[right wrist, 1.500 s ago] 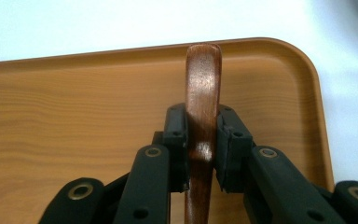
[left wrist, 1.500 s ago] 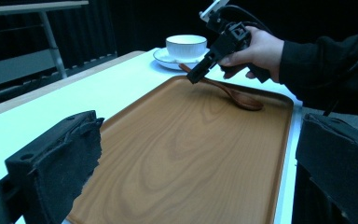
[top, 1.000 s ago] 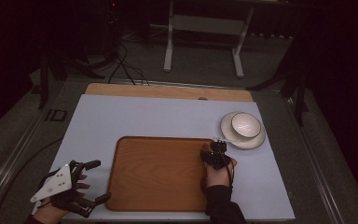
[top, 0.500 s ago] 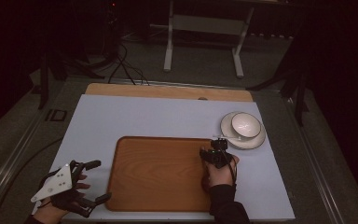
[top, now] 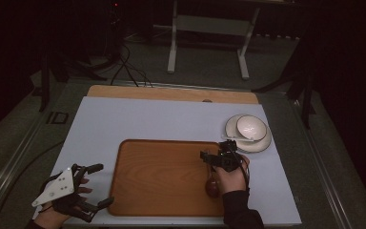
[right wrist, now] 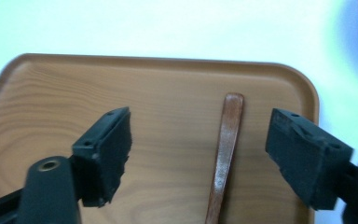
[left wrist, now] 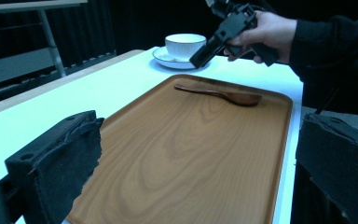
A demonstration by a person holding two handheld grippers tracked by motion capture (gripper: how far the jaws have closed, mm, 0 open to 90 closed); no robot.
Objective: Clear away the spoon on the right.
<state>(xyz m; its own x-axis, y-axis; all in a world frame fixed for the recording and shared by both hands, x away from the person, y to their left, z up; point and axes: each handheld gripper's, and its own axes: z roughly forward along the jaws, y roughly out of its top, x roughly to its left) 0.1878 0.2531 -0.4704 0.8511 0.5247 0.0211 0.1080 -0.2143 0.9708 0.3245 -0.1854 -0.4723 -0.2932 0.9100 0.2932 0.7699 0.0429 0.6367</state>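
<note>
**Inspector A:** Item one, the spoon (right wrist: 223, 158). Location?

**Inspector B:** Flat on the tray (top: 162, 176), along its 3 o'clock edge in the high view. Bowl end (top: 212, 188) toward the person at 6 o'clock, handle toward 12. Nothing grips it.

**Inspector A:** Right gripper (top: 221, 160)?

**Inspector B:** Held in the air over the handle end of the spoon. Claw spread wide. In the right gripper view the handle runs up between the two jaws, nearer the right-hand one, touching neither. The left gripper view confirms it: the right gripper (left wrist: 223, 32) hangs clear above the tray, the spoon (left wrist: 221, 94) lying on the wood beneath it.

**Inspector A:** The tray itself?

**Inspector B:** Wooden, rounded corners, on the white table (top: 138, 119), toward the 6 o'clock side.

**Inspector A:** Left gripper (top: 93, 186)?

**Inspector B:** At the tray's 8 o'clock corner, just beside the rim, well apart from the spoon. Claw spread, nothing between the jaws. It points across the tray toward 3 o'clock. Grey plate on top.

**Inspector A:** Other items?

**Inspector B:** A white cup (top: 251, 127) standing on a saucer (top: 233, 125), on the table at 1 o'clock from the tray, near its far corner but off it. Near the right gripper, not touched.
</note>
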